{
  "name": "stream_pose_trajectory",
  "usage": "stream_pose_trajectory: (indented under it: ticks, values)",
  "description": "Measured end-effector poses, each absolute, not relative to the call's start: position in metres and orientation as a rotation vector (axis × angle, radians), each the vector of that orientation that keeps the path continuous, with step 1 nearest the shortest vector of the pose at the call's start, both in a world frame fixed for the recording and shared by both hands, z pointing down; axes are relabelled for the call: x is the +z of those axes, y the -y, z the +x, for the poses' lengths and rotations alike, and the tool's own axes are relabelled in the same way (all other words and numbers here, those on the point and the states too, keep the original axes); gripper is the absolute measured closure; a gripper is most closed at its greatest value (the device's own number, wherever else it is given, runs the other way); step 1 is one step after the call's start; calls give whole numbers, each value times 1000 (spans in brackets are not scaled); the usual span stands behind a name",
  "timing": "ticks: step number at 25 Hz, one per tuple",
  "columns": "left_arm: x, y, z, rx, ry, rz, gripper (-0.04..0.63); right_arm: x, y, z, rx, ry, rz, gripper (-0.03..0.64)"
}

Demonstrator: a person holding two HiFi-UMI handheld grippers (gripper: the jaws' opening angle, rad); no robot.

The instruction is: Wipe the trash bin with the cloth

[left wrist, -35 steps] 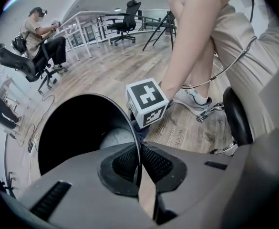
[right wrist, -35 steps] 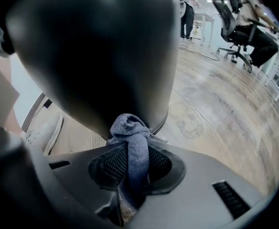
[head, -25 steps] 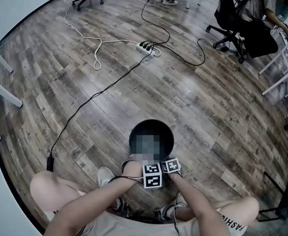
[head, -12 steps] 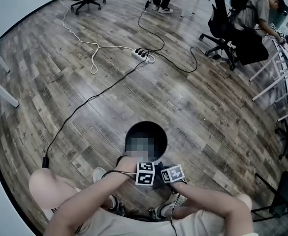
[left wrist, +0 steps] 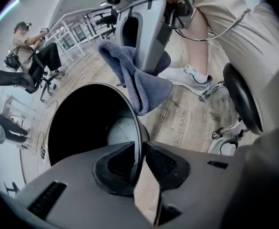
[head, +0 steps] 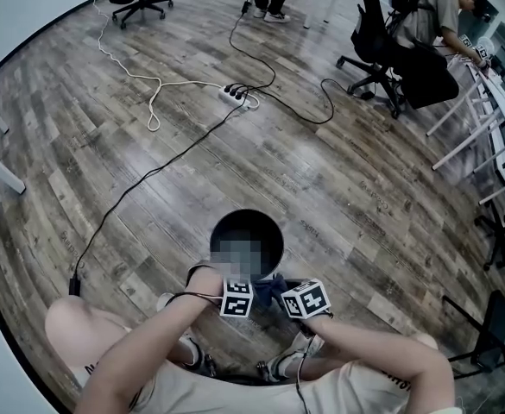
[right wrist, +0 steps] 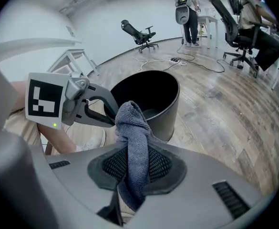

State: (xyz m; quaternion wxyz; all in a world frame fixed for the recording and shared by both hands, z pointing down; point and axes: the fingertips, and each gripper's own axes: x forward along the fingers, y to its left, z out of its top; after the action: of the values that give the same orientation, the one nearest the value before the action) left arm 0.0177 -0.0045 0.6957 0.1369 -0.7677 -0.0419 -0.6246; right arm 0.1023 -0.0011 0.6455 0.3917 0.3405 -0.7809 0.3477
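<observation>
The black round trash bin (head: pixel 246 213) stands on the wood floor just in front of my feet. My left gripper (head: pixel 235 290) points down over its near rim (left wrist: pixel 131 109). Its jaws have just been closing and straddle that thin rim with a narrow gap on each side, so the left gripper (left wrist: pixel 141 163) is open. My right gripper (right wrist: pixel 134 168) is shut on a grey-blue cloth (right wrist: pixel 132 142). The cloth (head: pixel 268 288) hangs bunched above and beside the bin's near right edge. Seen from the left gripper, the cloth (left wrist: pixel 140 82) dangles from the right gripper (left wrist: pixel 149 37).
A power strip (head: pixel 237 95) with a black cable (head: pixel 148 175) and a white cable (head: pixel 131 72) lies on the floor beyond the bin. Office chairs (head: pixel 369 50) and a seated person (head: pixel 433 24) are at the far right. A stool base (left wrist: pixel 225 123) is beside my shoe (left wrist: pixel 187 75).
My right gripper has lifted the cloth up from down by the bin's near side. My left gripper has shifted a little along the near rim.
</observation>
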Motion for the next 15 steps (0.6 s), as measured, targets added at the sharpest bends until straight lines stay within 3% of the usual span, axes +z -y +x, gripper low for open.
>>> stream_pose_trajectory:
  ticks: [7,15]
  values:
    - [695,-13,34,-1774,212,-2231,561,668,14,97,848,1953,841,535]
    - [693,-13,38,-1776,212,-2263,565,725,14,96,766,1963,829,535]
